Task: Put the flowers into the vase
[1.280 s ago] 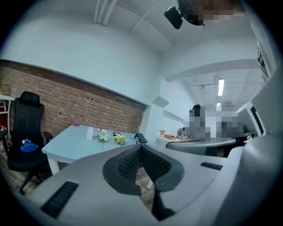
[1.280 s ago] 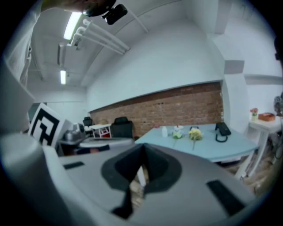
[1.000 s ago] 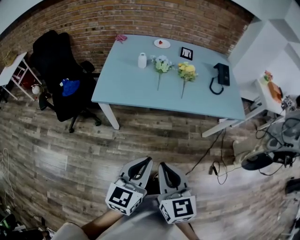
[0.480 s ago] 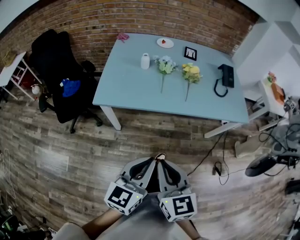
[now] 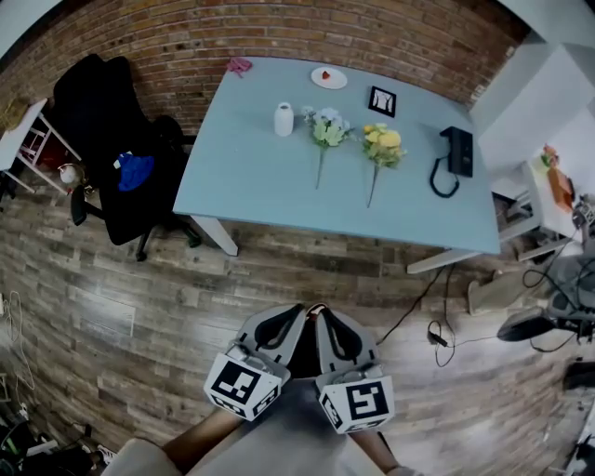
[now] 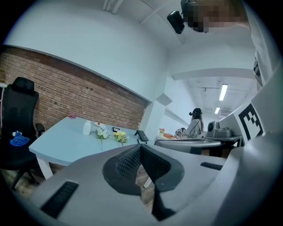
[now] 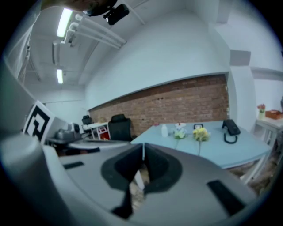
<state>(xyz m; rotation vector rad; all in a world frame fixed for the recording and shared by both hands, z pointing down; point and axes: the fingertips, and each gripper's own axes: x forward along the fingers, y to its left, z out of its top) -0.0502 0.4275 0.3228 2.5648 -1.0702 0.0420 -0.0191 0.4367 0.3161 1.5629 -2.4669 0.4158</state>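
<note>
Left gripper (image 5: 296,314) and right gripper (image 5: 319,314) sit side by side at the bottom of the head view, low over the wood floor (image 5: 139,297), with their tips nearly touching one another. Left gripper view: both jaws are pressed together along their length, with nothing between the pads. Right gripper view: the jaws are likewise closed tight and carry nothing. Each gripper points across the floor toward the table (image 5: 251,191) and is well apart from it.

A black cable (image 5: 435,337) trails over the floor to the right of the grippers, below the right end of the table. An office chair (image 5: 98,130) in black stands at the table's left end, with a blue item (image 5: 136,171) on it.

The table top is pale blue. Two bunches of flowers lie flat on it, stems pointing toward the near edge: white flowers (image 5: 325,128) on the left and yellow flowers (image 5: 382,144) on the right, near each other but not touching. The vase (image 5: 284,120), small and white, stands upright just left of the white flowers. Both bunches are outside the vase. A black telephone (image 5: 457,153) lies to the right of the yellow flowers, its cord curling toward the near edge.

Beyond these, near the far edge, are a small plate (image 5: 328,78), a framed picture (image 5: 382,100) and, at the far left corner, a pink item (image 5: 239,65). A brick wall (image 5: 279,28) runs behind the table
</note>
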